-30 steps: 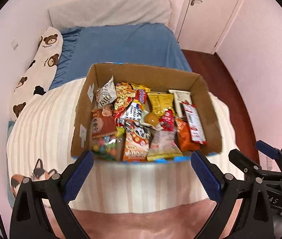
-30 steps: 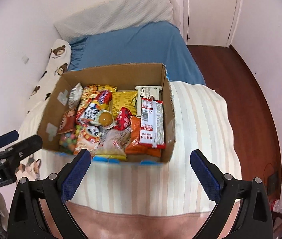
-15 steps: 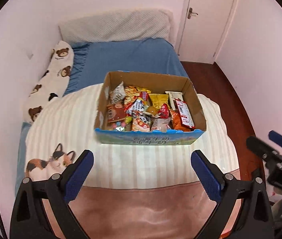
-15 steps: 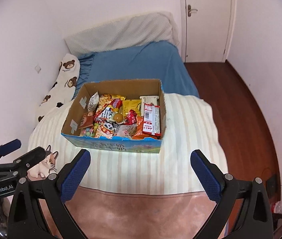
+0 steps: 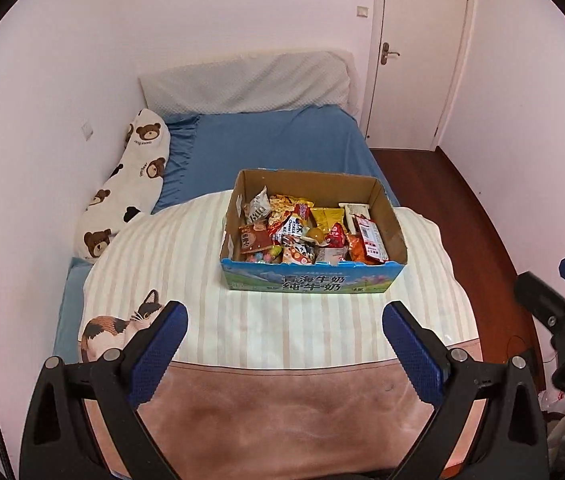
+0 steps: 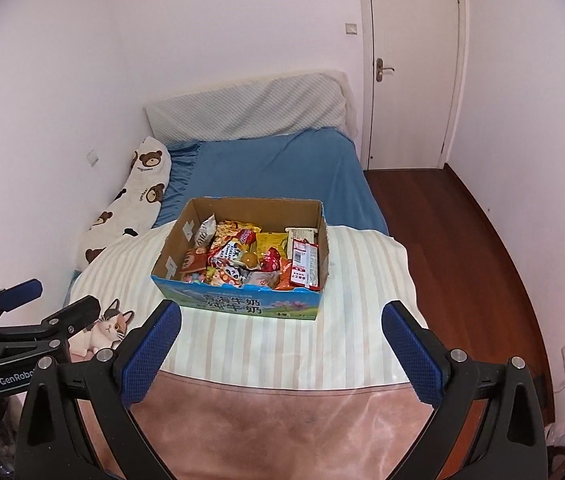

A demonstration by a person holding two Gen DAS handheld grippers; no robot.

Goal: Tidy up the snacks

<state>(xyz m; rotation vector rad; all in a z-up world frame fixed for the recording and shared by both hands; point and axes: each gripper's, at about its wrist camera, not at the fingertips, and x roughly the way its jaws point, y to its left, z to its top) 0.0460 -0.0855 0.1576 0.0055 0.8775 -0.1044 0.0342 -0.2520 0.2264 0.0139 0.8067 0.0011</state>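
While both sets of blue-padded fingers stand wide apart and empty, the left gripper (image 5: 284, 350) and right gripper (image 6: 280, 350) hang over the pinkish-brown blanket edge (image 5: 282, 408). Beyond, on the cream striped quilt (image 6: 362, 300), sits the open blue-printed cardboard box (image 5: 310, 282) filled with colourful snack packets (image 5: 306, 232); farther off lies the blue bedsheet (image 6: 274, 164).

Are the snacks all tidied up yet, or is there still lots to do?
It looks mostly done. The snacks all sit inside the cardboard box on the striped blanket, with none loose on the bed. Nothing is in hand: the left gripper and right gripper are both open and empty, well short of the box. Inside, the packets look jumbled, so sorting may remain.
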